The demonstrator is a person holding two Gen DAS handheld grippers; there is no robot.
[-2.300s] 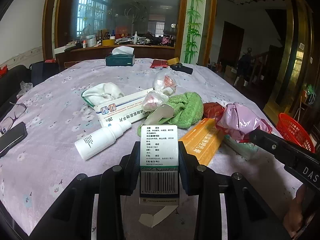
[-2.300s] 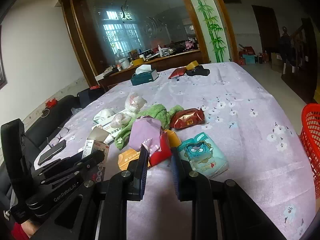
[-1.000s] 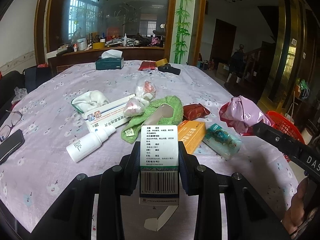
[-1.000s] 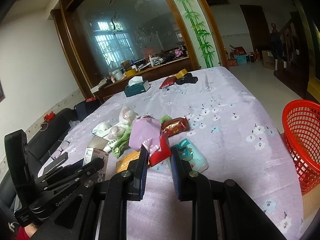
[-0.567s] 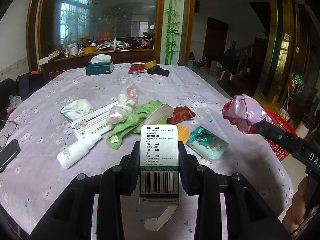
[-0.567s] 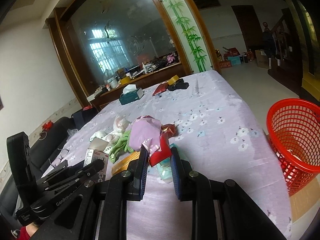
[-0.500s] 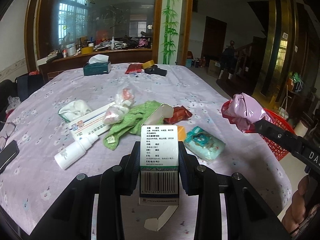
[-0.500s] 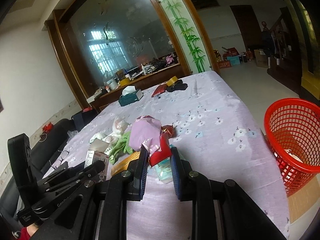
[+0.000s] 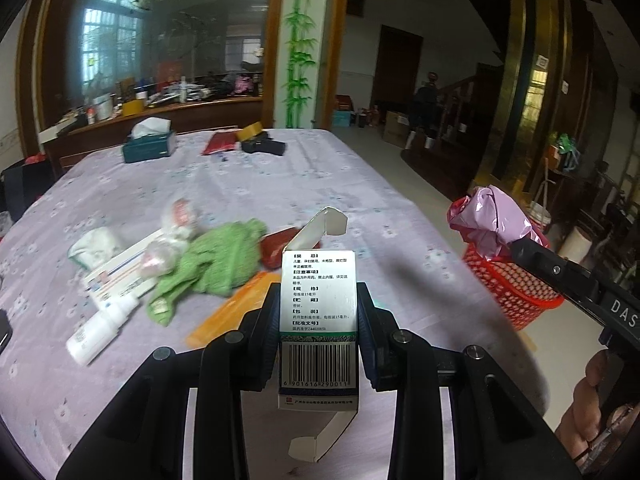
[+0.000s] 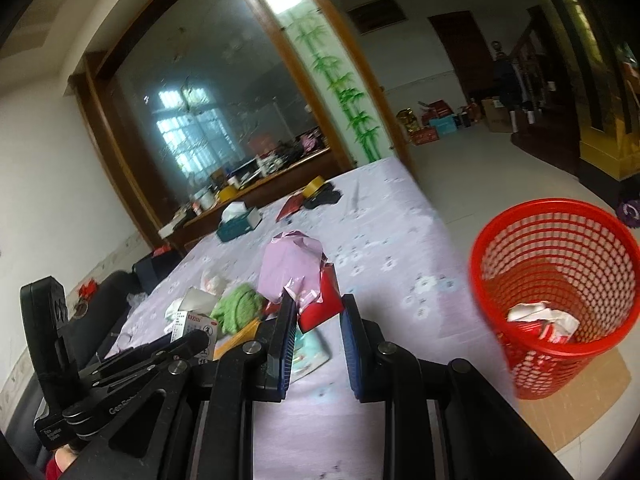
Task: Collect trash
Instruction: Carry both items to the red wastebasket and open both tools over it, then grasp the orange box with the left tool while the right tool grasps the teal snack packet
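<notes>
I clamp the opened medicine box [image 9: 318,312] upright in my left gripper [image 9: 318,320] and the crumpled pink bag [image 10: 294,272] in my right gripper [image 10: 318,320], both carried toward the red basket [image 10: 556,280] beside the table [image 10: 384,240].

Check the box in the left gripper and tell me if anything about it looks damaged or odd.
The box, clamped in the left gripper, has both end flaps hanging open: one curls up at its far end, one droops at the near end. It looks like empty packaging; nothing else seems damaged.

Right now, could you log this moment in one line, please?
left tongs: medicine box | right tongs: pink bag | red basket: ahead
</notes>
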